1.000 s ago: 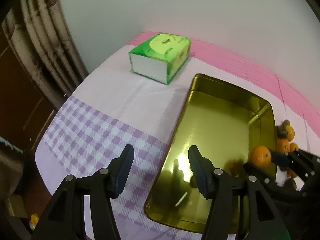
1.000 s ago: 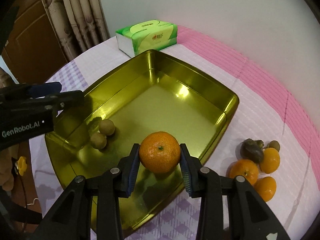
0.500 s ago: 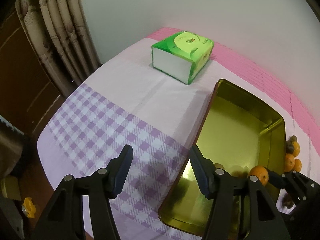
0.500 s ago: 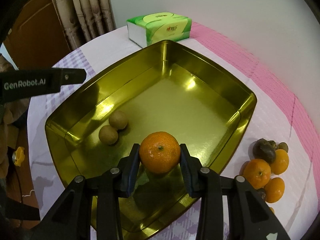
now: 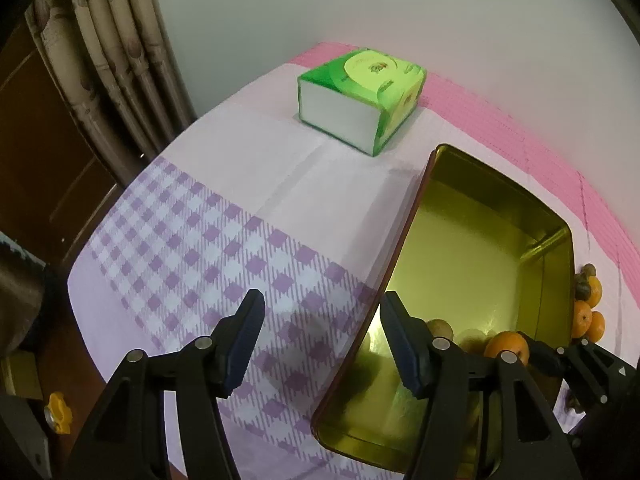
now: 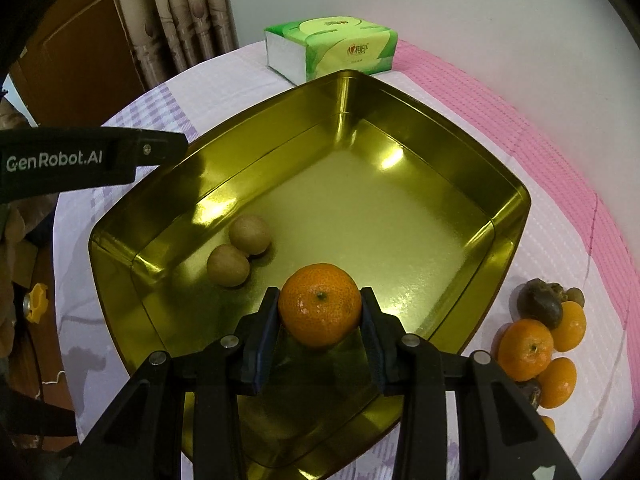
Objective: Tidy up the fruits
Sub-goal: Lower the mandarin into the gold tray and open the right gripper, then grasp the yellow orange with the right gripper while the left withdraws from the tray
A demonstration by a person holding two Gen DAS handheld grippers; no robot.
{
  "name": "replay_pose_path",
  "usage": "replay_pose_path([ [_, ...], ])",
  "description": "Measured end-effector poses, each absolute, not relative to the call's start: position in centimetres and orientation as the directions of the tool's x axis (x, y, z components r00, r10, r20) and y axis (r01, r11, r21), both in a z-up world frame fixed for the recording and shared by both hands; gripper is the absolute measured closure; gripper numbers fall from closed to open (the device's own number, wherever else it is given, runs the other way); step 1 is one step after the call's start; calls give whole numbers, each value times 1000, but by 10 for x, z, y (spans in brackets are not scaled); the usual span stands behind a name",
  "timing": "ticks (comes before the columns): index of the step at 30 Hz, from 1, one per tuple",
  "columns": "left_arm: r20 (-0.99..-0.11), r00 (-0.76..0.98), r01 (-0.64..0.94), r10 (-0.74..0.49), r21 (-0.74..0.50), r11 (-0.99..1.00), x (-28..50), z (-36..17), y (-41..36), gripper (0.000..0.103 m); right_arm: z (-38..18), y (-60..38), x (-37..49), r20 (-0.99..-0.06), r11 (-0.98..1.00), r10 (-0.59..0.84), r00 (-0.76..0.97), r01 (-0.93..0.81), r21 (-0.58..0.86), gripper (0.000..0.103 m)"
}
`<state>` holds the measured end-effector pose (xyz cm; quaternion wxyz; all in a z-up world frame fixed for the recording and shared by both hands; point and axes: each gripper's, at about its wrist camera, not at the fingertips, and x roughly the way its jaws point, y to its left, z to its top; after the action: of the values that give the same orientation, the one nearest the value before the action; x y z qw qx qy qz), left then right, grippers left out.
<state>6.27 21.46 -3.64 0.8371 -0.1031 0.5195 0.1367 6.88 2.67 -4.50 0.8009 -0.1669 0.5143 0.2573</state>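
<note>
Right gripper [image 6: 320, 312] jaws clamped the mandarin [image 6: 319, 305] low over the gold tray [image 6: 508, 216], presumably for release. Left gripper [image 5: 322, 338] jaws stood half open, empty, clear of the tray's left rim.

L gripper [image 5: 322, 338] now sits off the tray [image 5: 420, 200] at its 9 o'clock edge, over the checked cloth [image 5: 200, 248], no longer above the tray floor; jaws have just been opening, nothing between them. R gripper [image 6: 319, 332] w/ the orange [image 6: 320, 304] is lower and a bit further in, at the tray's 6 o'clock, closer to the two brown fruits [image 6: 228, 266].
</note>
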Motion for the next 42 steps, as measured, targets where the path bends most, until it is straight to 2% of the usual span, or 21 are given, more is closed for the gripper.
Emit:
replay_pose_path([
  [11,-894,429,-329,127,-23,944,62,-35,213,42,-40,22,67,-902,823,255,348,-569,13,64],
  [16,-882,456,-310,119,-32,950,60,-31,210,41,-20,9,60,-878,834,290,381,-551,37,64],
  [21,-870,482,-267,102,-35,963,57,-25,198,41,5,-28,42,-850,856,302,432,-514,43,64],
  [26,-866,493,-220,88,-26,975,56,-23,181,39,15,-87,31,-845,905,238,478,-425,14,62],
  [32,-868,494,-177,47,-47,983,55,-22,172,38,-1,-153,27,-869,959,130,477,-283,-12,62],
  [42,-868,494,-177,46,-49,983,53,-25,168,37,-33,-180,34,-894,979,163,417,-179,94,62],
])
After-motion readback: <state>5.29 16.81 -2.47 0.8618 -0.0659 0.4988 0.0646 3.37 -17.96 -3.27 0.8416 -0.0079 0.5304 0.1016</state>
